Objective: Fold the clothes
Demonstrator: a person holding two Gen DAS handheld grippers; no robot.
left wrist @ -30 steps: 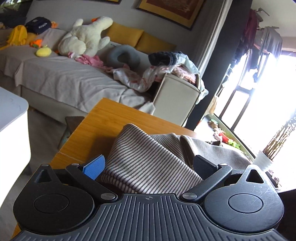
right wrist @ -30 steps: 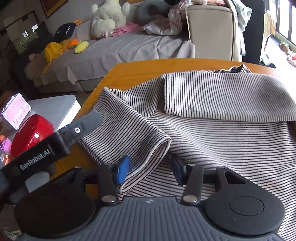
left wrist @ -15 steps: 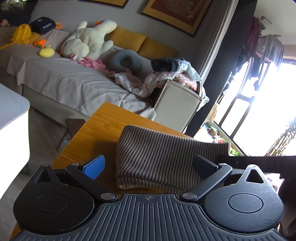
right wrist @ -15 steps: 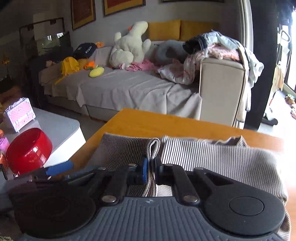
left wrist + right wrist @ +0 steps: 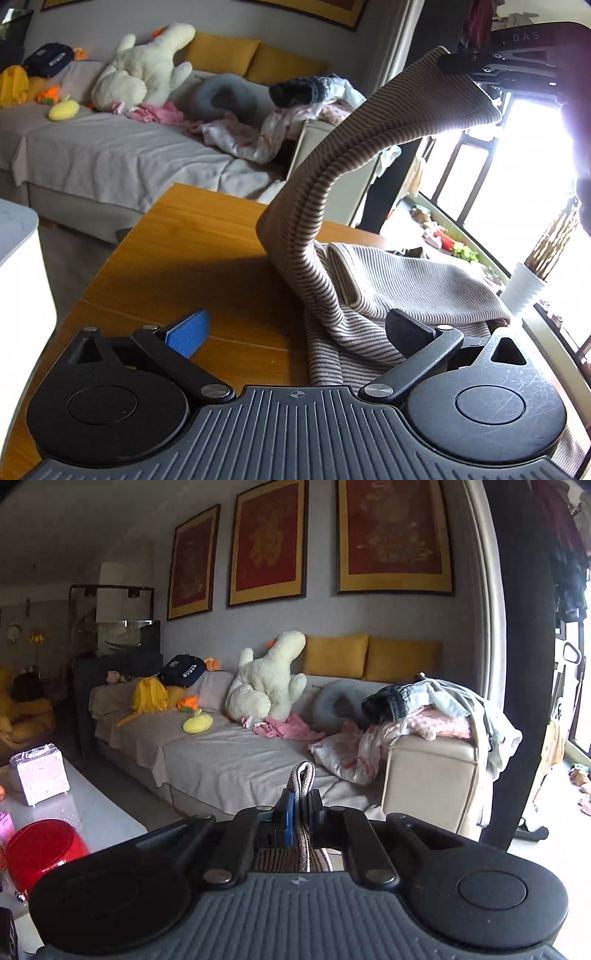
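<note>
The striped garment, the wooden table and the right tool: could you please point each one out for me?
striped garment (image 5: 317, 206): left wrist view, on the lifted stretch.
wooden table (image 5: 192, 258): left wrist view, on bare top.
right tool (image 5: 300, 812): right wrist view, between its fingertips.

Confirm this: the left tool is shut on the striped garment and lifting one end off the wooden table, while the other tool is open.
The sides are swapped. The right tool is shut on the striped garment, lifting one end off the wooden table; the left tool is open. The right wrist view shows the clamped fabric.
</note>
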